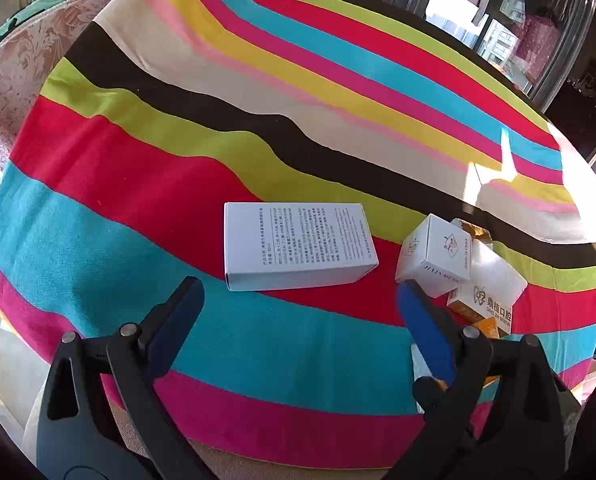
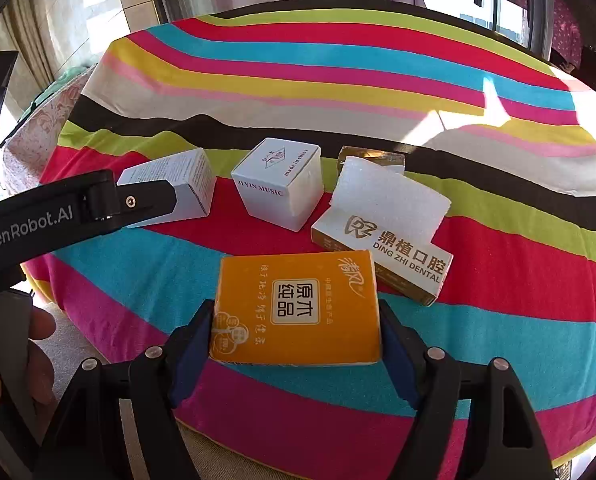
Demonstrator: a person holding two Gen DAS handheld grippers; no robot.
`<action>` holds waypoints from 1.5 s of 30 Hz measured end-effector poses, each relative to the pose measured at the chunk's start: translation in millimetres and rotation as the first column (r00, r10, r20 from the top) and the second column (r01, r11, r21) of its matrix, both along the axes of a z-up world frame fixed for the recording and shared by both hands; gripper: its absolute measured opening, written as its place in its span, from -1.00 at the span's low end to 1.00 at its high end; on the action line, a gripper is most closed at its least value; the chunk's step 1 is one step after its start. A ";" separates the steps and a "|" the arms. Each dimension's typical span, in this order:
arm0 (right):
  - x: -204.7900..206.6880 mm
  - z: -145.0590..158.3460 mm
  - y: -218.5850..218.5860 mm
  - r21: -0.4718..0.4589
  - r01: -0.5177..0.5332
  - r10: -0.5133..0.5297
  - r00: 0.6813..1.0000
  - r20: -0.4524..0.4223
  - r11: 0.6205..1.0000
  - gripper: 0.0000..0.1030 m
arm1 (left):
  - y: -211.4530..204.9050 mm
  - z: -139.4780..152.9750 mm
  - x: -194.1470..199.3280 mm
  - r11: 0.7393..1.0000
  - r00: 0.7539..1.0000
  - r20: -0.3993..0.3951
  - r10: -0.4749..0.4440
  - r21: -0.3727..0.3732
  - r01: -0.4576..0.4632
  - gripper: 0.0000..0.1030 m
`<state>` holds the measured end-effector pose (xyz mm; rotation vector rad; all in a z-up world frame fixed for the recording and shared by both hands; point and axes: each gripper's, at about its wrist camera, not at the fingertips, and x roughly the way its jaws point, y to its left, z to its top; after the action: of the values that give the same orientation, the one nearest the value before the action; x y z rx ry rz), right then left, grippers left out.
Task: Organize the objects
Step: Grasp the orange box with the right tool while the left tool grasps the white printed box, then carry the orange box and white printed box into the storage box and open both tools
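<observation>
Hovering over near edge of striped multicoloured tablecloth (image 1: 157, 168), left gripper (image 1: 300, 314) spread wide, nothing between fingers; long white printed cardboard box (image 1: 298, 246) lies flat just ahead, wide bare cloth beyond to far edge.

Right view only: right gripper (image 2: 295, 338) clenched on orange tissue pack (image 2: 295, 308) near front edge. Behind: white cube box (image 2: 279, 182) "JIYIN MUSIC", white-gold flat box (image 2: 386, 250) "DING ZHI DENTAL".

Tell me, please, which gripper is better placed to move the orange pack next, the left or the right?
The right. The right gripper already has its jaws closed on both sides of the orange pack. The left gripper is open and holds nothing, near the long white box.
</observation>
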<state>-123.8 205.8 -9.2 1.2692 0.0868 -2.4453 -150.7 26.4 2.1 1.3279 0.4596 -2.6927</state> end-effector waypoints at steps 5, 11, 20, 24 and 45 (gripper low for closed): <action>0.5 -1.1 -2.1 0.003 0.001 -0.001 1.000 -0.020 1.000 0.48 | 4.2 -5.3 -11.4 1.000 1.000 0.010 0.014 -0.009 -0.014 0.90; 0.6 -2.8 -5.5 0.012 0.005 -0.004 0.999 -0.046 1.000 0.48 | 3.5 -15.8 -25.3 0.997 0.997 0.035 0.062 -0.044 -0.061 0.90; 0.1 -3.3 -7.0 0.026 0.013 -0.011 0.998 -0.055 1.000 0.49 | 6.7 -20.9 -24.7 0.991 0.998 0.028 0.062 -0.116 -0.058 0.72; 0.5 -2.9 -2.9 0.005 0.014 -0.014 0.999 -0.041 1.000 0.49 | 11.3 -18.8 -16.3 0.985 0.998 0.033 0.061 -0.166 -0.055 0.71; 55.6 3.5 54.9 -0.301 0.044 0.008 0.985 0.172 0.953 0.47 | 35.0 12.1 106.6 0.951 0.997 0.061 0.044 -0.307 -0.023 0.71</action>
<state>-68.2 260.7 -5.8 1.3337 -0.3366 -2.2430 -44.1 61.4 14.2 1.3009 0.0506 -2.5489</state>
